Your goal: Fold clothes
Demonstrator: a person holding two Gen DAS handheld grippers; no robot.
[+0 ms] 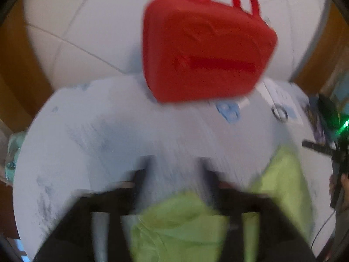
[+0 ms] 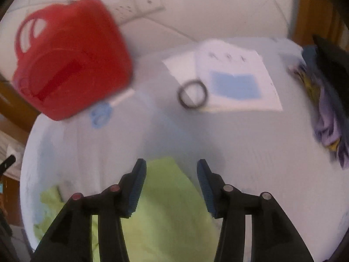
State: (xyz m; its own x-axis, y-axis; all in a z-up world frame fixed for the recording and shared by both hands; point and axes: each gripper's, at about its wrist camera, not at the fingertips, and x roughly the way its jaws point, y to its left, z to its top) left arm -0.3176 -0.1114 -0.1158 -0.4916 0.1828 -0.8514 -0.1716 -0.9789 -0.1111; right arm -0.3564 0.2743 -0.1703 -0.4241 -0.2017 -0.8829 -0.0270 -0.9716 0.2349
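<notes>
Both wrist views are motion-blurred; fine detail is limited.

Surface: one round white table [image 2: 250,152], matte, with faint bluish smudges toward its left side.

Task item: one lime-green garment [image 2: 165,207], thin soft cloth, creased, lying in a loose heap at the near edge of the table. In the right wrist view it runs under and between the fingers, with a pointed corner toward the table centre and a second lobe trailing left. In the left wrist view the same garment [image 1: 178,224] shows as two patches, one low between the fingers and one to the right.

Right gripper [image 2: 171,174]: two black fingers with ribbed blue pads [image 2: 137,187], spread apart, clamping nothing; the cloth lies in the gap beneath them.

Left gripper [image 1: 174,170]: two dark fingers, heavily blurred, standing apart with table and cloth visible between them; released, as far as the blur allows.

Other items, one of each:
- red hard-shell case [image 2: 69,59], smooth plastic, rounded corners, two loop handles, at the far left edge of the table.
- white paper sheet [image 2: 235,80] with a blue rectangle printed on it.
- dark ring [image 2: 192,95], lying partly on the paper's left edge.
- blue-handled scissors [image 2: 101,112], just beside the case.
- crumpled purple cloth [image 2: 327,120] with yellow marks, at the right edge.
- white power strip [image 2: 139,5] on the floor beyond.
</notes>
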